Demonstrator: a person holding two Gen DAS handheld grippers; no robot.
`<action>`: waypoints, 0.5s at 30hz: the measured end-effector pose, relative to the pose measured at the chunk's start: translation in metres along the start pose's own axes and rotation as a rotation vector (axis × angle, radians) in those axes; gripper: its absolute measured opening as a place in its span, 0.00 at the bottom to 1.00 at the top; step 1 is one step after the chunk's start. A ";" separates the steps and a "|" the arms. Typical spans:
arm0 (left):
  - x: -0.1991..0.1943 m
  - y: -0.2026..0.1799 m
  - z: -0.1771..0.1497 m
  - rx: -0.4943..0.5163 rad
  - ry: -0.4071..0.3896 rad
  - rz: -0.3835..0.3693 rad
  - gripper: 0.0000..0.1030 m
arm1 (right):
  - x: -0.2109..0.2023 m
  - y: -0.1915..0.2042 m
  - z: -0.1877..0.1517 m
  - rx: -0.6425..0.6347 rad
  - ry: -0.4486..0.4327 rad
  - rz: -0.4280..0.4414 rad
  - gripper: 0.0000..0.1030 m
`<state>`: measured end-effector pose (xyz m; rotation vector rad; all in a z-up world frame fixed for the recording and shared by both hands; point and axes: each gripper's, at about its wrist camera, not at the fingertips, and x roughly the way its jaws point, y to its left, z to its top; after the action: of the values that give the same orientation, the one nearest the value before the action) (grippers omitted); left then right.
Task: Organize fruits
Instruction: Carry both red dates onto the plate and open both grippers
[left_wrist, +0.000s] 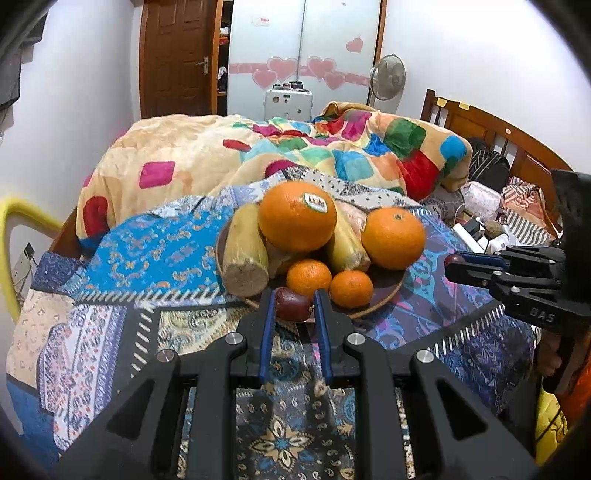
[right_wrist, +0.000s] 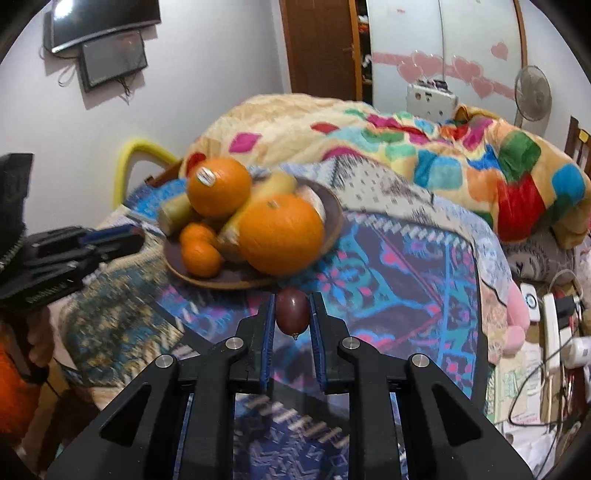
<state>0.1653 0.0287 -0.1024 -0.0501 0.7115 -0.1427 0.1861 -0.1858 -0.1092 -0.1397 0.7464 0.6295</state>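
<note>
A brown wooden plate (left_wrist: 388, 291) on the patterned bedspread holds two large oranges (left_wrist: 297, 216), two small mandarins (left_wrist: 309, 277) and pale yellow cut pieces (left_wrist: 245, 254). My left gripper (left_wrist: 294, 301) is shut on a dark red date-like fruit (left_wrist: 291, 303) at the plate's near rim. My right gripper (right_wrist: 292, 307) is shut on a second dark red fruit (right_wrist: 292, 310), held above the bedspread just short of the plate (right_wrist: 332, 225). The right gripper also shows in the left wrist view (left_wrist: 452, 264), to the right of the plate.
A rumpled colourful blanket (left_wrist: 295, 147) lies behind the plate. Chargers, cables and a power strip (right_wrist: 550, 325) clutter the bed's right side. A yellow chair back (left_wrist: 14, 221) stands at the left, and the wooden headboard (left_wrist: 498, 136) is at the right.
</note>
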 end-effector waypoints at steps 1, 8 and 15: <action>0.000 0.001 0.003 0.002 -0.005 0.003 0.20 | -0.001 0.002 0.003 -0.005 -0.010 0.006 0.16; 0.005 0.006 0.022 0.018 -0.033 0.020 0.20 | 0.002 0.017 0.032 -0.039 -0.067 0.052 0.16; 0.019 0.011 0.033 0.042 -0.037 0.035 0.20 | 0.021 0.029 0.049 -0.070 -0.078 0.080 0.16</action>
<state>0.2026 0.0369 -0.0906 -0.0004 0.6722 -0.1222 0.2101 -0.1358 -0.0847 -0.1495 0.6571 0.7342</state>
